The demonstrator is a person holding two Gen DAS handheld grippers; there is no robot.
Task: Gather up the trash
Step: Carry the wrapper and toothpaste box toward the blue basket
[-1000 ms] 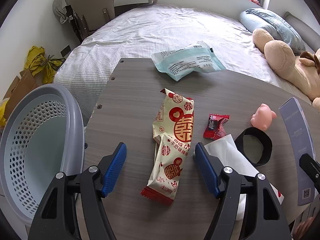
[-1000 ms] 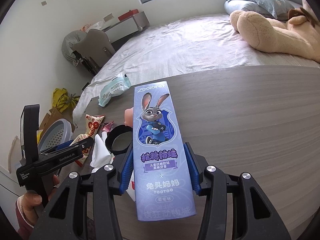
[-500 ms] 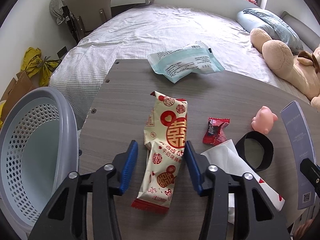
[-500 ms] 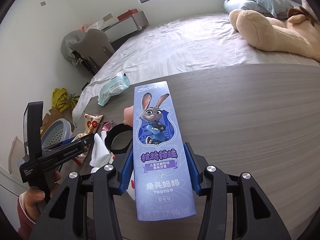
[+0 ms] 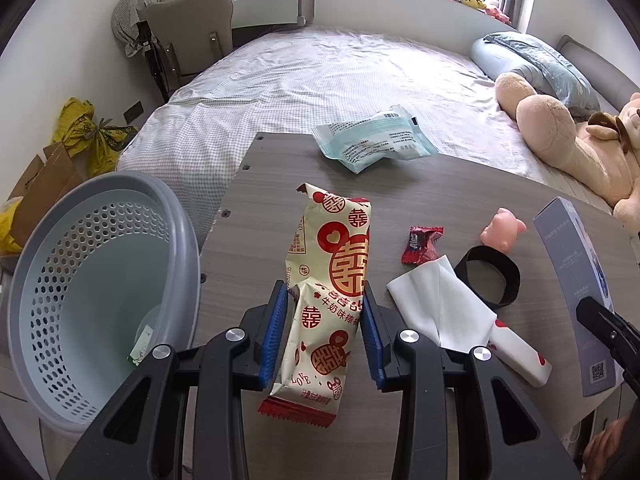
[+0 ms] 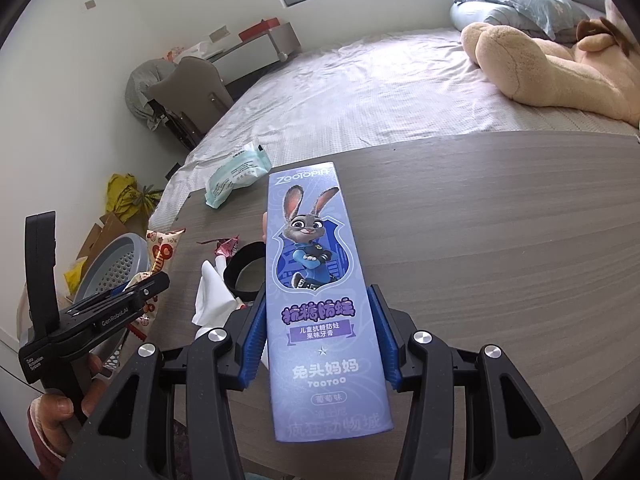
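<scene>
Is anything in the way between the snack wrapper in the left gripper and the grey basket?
Nothing visible is. The left gripper has just closed on the snack wrapper, and the basket stands open beside the table's left edge. Only bare tabletop lies between them; the other litter is on the far side of the wrapper.

The left gripper (image 5: 324, 320) has just been closing; its blue pads now press both sides of the snack wrapper (image 5: 332, 276). Left of the wrapper stands the basket (image 5: 188, 240) (perforated wall); right of it lie a candy wrapper (image 5: 421, 245) and a tissue (image 5: 440, 300).
</scene>
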